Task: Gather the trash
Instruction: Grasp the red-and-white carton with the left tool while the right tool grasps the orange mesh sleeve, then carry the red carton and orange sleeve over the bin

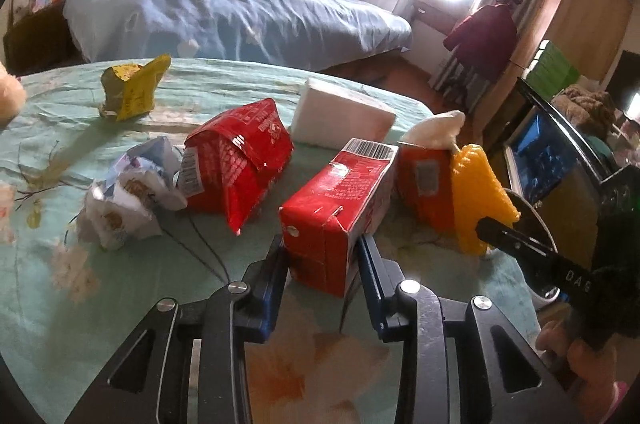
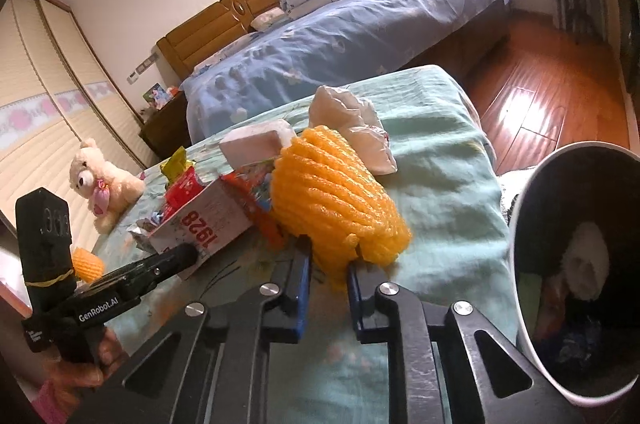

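My left gripper (image 1: pixel 322 256) clamps the red carton (image 1: pixel 340 204), my right gripper (image 2: pixel 328 264) pinches the orange foam net (image 2: pixel 336 192). Bin (image 2: pixel 532 192) holds a little; most trash is left on the table (image 1: pixel 60 304).

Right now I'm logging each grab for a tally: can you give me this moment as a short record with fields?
surface: table with green floral cloth
left claw: shut on red carton
right claw: shut on yellow foam net
bin: at right table edge, trash already inside
still loose: red bag, crumpled paper, yellow wrapper, white block
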A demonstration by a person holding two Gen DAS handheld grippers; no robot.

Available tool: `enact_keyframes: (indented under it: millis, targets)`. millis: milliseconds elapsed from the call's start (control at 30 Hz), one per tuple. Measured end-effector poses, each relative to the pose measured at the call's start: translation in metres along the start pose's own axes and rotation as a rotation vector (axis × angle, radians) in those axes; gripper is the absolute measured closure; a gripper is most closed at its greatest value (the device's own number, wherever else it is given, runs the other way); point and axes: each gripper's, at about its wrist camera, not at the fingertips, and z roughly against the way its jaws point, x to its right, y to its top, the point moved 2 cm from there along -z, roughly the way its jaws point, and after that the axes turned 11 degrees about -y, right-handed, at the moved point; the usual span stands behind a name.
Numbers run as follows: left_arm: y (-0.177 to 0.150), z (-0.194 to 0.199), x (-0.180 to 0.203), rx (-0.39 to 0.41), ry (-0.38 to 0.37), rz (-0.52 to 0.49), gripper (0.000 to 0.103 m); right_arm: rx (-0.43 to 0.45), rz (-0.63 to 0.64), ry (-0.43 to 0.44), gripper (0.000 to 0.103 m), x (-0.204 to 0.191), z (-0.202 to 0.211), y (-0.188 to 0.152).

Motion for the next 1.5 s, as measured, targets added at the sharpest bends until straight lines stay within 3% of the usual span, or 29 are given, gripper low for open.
enact_keyframes:
  millis: [267,567,1500]
  targets:
    - [-0.026,0.037,0.002,0.048,0.004,0.013,0.07,0.022,-0.011,0.006,0.088,0.003,0.026,-0.014]
    - [-0.047,0.057,0.033,0.047,-0.027,-0.045,0.07,0.039,-0.039,-0.01,0.088,0.017,0.05,-0.028]
    - [-0.041,0.014,0.12,-0.027,-0.109,-0.228,0.07,0.094,-0.144,-0.126,0.088,0.092,0.106,-0.044]
